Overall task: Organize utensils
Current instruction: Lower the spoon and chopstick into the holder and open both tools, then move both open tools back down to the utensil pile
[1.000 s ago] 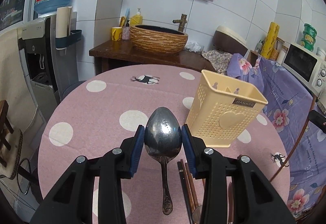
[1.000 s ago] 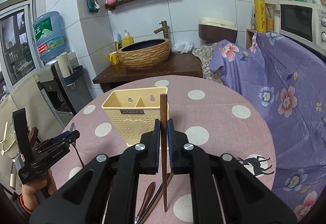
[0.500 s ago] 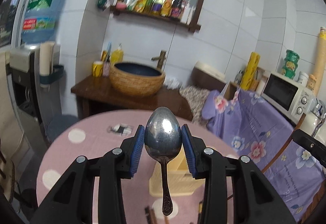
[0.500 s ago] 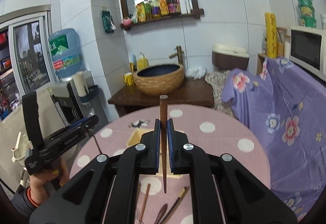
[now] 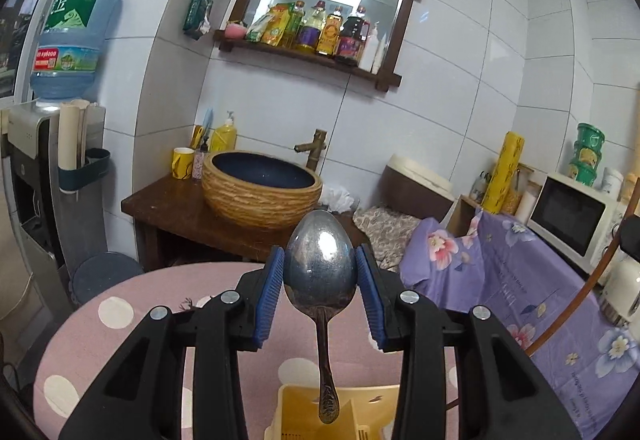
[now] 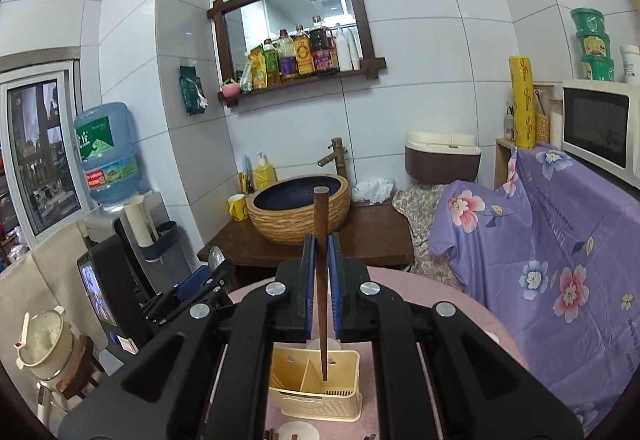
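- Surface: round table under a pink cloth with white polka dots point(image 5: 120, 304); purple floral cover point(image 6: 552, 240) draped over the furniture to its right.
- Room: white-tiled wall; dark wood-framed mirror with a shelf of bottles point(image 5: 320, 16); woven-pattern basin with dark interior point(image 5: 262, 188) on a dark wooden counter; blue water jug point(image 5: 74, 36) on a dispenser; white microwave point(image 6: 600, 124).
- Change: a second ago both cameras looked down across the tabletop at the holder; now both sit higher, the holder at the bottom edge of each view, directly below the held pieces.
- Left gripper point(image 5: 320, 286): blue pads closed on the bowl edges of a dull metal spoon point(image 5: 320, 268), handle hanging down over the holder.
- Right gripper point(image 6: 321, 280): pads clamped on a dark brown wooden chopstick point(image 6: 320, 272), upright, tip over the right compartment.
- Cream perforated plastic utensil holder point(image 6: 316, 392): two compartments, standing on the cloth.
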Available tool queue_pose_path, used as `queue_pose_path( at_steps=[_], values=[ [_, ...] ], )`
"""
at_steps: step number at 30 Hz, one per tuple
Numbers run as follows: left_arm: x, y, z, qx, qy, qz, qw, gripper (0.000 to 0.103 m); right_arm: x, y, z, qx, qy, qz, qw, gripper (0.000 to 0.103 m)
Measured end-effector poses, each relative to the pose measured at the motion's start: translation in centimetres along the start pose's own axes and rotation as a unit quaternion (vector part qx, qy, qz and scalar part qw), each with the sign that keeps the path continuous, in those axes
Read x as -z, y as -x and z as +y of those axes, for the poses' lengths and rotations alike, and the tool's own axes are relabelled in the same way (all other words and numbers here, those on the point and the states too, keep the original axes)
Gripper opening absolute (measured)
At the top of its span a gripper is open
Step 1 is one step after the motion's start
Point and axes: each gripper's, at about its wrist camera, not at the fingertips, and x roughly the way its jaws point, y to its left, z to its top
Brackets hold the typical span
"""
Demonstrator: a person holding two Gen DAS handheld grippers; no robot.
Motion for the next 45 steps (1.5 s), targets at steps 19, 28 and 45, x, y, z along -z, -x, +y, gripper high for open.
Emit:
queue_pose_path(
  at_steps=[19,28,45],
  values=[
    [6.7,-0.2,1.6,0.002,-0.037,0.063,0.9973,0.037,8.7,-5.7,-2.2,0.006,-0.009,0.083,0.996,0.008],
    [7.8,-0.4,1.2,-0.008,-0.063,0.073,0.9953,0.038,9.1,-5.8,-2.8,0.007,-0.017,0.075,0.997,0.008],
    [8.1,3.9,0.6,-0.020,-0.091,0.034,0.9951,0.081,11.0,-3.6,-3.2,0.015,-0.009,0.055,0.998,0.056]
  ],
)
